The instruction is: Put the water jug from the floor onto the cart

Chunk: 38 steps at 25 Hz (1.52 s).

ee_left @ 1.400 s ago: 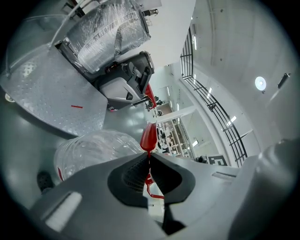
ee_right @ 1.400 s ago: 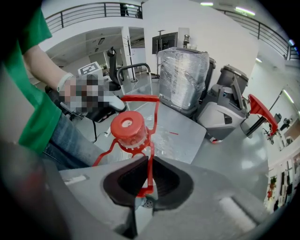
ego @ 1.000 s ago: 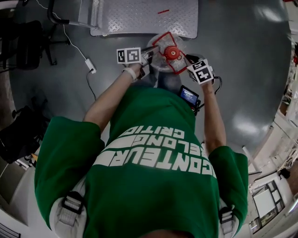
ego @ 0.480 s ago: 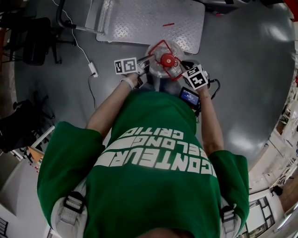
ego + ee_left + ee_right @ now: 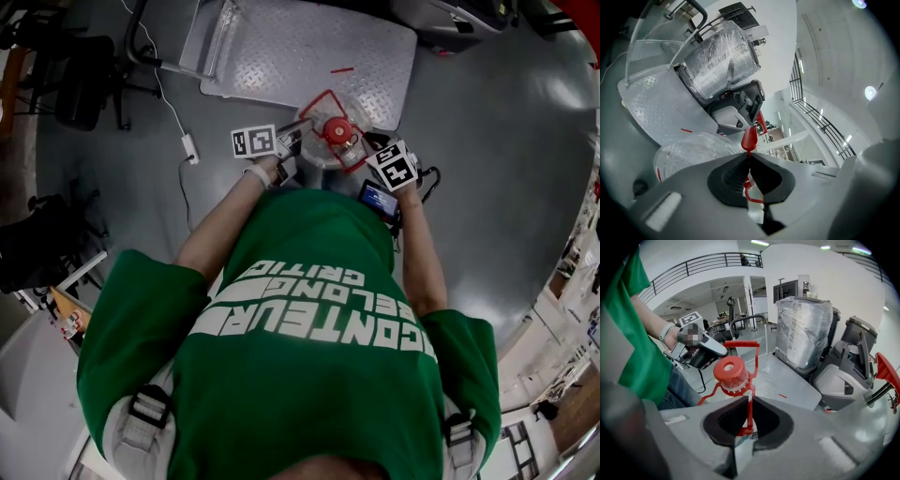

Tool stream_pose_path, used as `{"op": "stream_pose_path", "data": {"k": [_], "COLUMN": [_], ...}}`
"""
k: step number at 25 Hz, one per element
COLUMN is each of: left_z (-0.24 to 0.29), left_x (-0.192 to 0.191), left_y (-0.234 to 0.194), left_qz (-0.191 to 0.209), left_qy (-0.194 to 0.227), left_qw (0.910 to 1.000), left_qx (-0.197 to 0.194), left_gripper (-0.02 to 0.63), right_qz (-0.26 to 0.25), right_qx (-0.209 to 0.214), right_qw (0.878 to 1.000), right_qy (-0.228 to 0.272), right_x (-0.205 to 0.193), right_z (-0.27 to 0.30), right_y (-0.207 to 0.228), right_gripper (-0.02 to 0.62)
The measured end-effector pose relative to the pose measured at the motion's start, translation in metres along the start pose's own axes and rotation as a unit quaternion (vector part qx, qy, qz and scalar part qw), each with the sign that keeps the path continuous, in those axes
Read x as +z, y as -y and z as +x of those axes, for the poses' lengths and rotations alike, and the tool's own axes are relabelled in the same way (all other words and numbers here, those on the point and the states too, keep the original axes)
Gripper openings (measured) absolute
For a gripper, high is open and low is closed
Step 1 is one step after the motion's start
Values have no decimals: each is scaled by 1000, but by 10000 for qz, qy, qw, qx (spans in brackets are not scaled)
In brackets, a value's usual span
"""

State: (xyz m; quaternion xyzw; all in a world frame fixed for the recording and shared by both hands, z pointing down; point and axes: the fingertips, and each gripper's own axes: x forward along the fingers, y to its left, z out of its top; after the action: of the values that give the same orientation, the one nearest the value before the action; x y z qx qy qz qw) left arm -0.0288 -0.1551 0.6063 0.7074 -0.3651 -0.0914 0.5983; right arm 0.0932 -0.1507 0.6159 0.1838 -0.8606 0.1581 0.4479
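Grey floor (image 5: 487, 187) is carrying the cart (image 5: 281, 47); at its near edge, left claw (image 5: 302, 127) and right claw (image 5: 368, 150) are each clamping shut on the water jug's (image 5: 330, 142) red handle (image 5: 314, 101).

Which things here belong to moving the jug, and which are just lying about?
In the job: water jug, red handle, cart, left gripper, right gripper.
Lying about: white cable, black chair, wrapped machine.

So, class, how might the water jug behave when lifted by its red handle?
Probably heavy: the left tool and right tool both clamp the thin handle. That handle may flex. Hanging from it, the round water jug could swing.
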Motion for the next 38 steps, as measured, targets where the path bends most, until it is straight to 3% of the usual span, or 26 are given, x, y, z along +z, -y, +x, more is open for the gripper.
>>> {"op": "stream_pose_path", "data": {"k": [9,22,28,38], "left_z": [5,25,22,74], "left_x": [4,1,6,28], "left_y": [7,21,17,32], "left_qz": [-114,-170,-218,-175], "left_qy": [315,623,542,66], "left_qw": [9994,9976,9982,9997], "left_qx": [80,236,138,-133], "left_gripper": [17,17,15,15], "right_qz": [-385,-338,-138,341], "right_qx": [120,272,235,-87], "right_qw": [9992,9986,9989,9989], "right_qy": [78,307,372,314], "right_x": [9,2,5,1], "right_z": [-8,-20,-16,-31], "right_y": [12,35,34,77], "right_gripper": [18,20,20,20]}}
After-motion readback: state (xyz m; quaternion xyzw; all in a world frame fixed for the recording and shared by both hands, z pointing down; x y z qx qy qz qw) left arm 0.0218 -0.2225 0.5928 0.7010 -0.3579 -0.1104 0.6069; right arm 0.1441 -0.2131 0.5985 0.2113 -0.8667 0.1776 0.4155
